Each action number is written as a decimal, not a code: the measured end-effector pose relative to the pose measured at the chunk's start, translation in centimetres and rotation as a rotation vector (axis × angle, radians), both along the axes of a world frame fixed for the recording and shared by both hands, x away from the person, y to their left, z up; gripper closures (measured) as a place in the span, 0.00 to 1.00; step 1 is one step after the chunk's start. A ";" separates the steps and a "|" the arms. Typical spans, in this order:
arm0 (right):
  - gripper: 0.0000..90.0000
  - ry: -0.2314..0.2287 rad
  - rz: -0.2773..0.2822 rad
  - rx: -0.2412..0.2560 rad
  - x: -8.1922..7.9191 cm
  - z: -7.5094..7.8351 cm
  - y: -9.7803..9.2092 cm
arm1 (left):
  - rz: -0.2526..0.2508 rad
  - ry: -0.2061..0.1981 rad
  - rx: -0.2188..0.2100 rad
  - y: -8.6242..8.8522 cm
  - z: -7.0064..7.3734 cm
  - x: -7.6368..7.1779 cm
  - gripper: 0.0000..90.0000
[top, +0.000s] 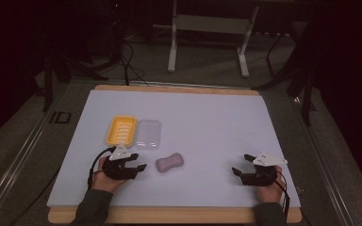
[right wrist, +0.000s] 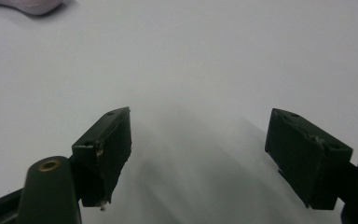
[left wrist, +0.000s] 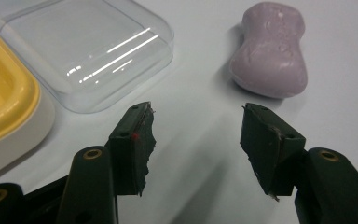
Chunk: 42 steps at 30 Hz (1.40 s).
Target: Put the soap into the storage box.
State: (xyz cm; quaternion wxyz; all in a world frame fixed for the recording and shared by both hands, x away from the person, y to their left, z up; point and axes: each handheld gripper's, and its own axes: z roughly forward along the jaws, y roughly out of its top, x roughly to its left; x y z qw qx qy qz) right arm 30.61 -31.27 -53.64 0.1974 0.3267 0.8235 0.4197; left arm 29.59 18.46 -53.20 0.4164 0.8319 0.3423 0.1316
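Observation:
A lilac bar of soap point(top: 170, 163) point(left wrist: 270, 49), waisted in the middle, lies on the white table top near the front centre. Behind and left of it sit a yellow soap dish point(top: 121, 130) point(left wrist: 2, 105) and, touching its right side, a clear plastic lid point(top: 149, 134) point(left wrist: 81, 49). My left gripper point(top: 138, 161) point(left wrist: 196, 140) rests on the table just left of the soap, open, with nothing between its jaws. My right gripper point(top: 242, 165) point(right wrist: 198, 154) stands open at the front right, over bare table; a corner of the soap point(right wrist: 30, 4) shows at the top left of its view.
The white sheet point(top: 207, 117) lies on a wooden board point(top: 179, 215) whose edge shows at front and back. Beyond the table stand a white metal frame point(top: 207, 28) and trailing cables point(top: 127, 56) on a dim floor.

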 end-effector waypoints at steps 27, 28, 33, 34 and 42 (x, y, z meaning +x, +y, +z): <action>0.25 -0.011 0.000 -0.016 -0.1 0.0 0.1 | -0.091 0.022 0.058 -0.8 4.4 0.7 0.51; 0.25 -0.010 0.000 -0.018 -0.1 0.0 0.2 | -0.095 0.024 0.064 -1.0 4.5 0.8 0.51; 0.25 -0.009 -0.002 -0.024 -0.1 0.0 0.2 | -0.117 0.030 0.089 -1.6 5.3 1.1 0.50; 0.25 -0.010 -0.001 -0.025 -0.1 0.0 0.2 | -0.117 0.033 0.095 -1.7 5.4 1.1 0.50; 0.25 -0.012 0.001 -0.035 -0.1 -0.1 0.4 | -0.154 0.037 0.133 -2.7 6.1 1.7 0.48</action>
